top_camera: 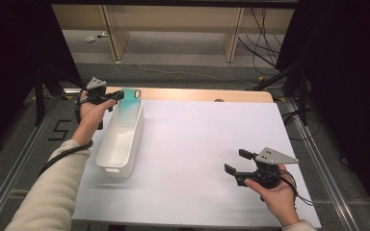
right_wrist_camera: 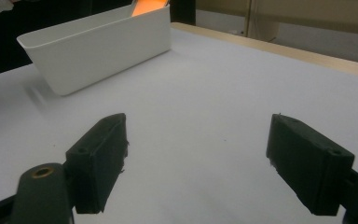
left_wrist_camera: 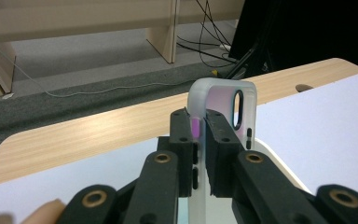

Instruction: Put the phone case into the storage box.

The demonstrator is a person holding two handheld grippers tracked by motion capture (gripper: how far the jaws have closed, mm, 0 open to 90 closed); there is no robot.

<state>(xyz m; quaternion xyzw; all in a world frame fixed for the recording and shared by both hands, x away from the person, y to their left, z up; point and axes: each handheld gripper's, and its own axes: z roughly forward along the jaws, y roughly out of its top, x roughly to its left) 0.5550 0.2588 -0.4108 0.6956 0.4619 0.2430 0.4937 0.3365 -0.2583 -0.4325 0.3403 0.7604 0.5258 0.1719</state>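
A translucent phone case [top_camera: 129, 105] with a teal tint leans in the far end of a long white bin [top_camera: 113, 159]. My left gripper [top_camera: 120, 95] is shut on the case's upper edge. In the left gripper view the case [left_wrist_camera: 223, 100] stands upright between the two black jaws, its camera cutout facing right, and my left gripper [left_wrist_camera: 200, 133] pinches its side wall. My right gripper [top_camera: 233, 162] hovers open over the white table sheet at the near right, with nothing between its jaws. In the right gripper view my right gripper [right_wrist_camera: 196, 163] faces the bin [right_wrist_camera: 98, 51], whose far end shows an orange-lit bit of the case [right_wrist_camera: 149, 6].
A white sheet [top_camera: 207, 144] covers most of the wooden table [top_camera: 212, 95]. Past the table's far edge lie cables [top_camera: 265, 43] on the floor and wooden furniture legs [top_camera: 233, 33]. Metal rails run along both table sides.
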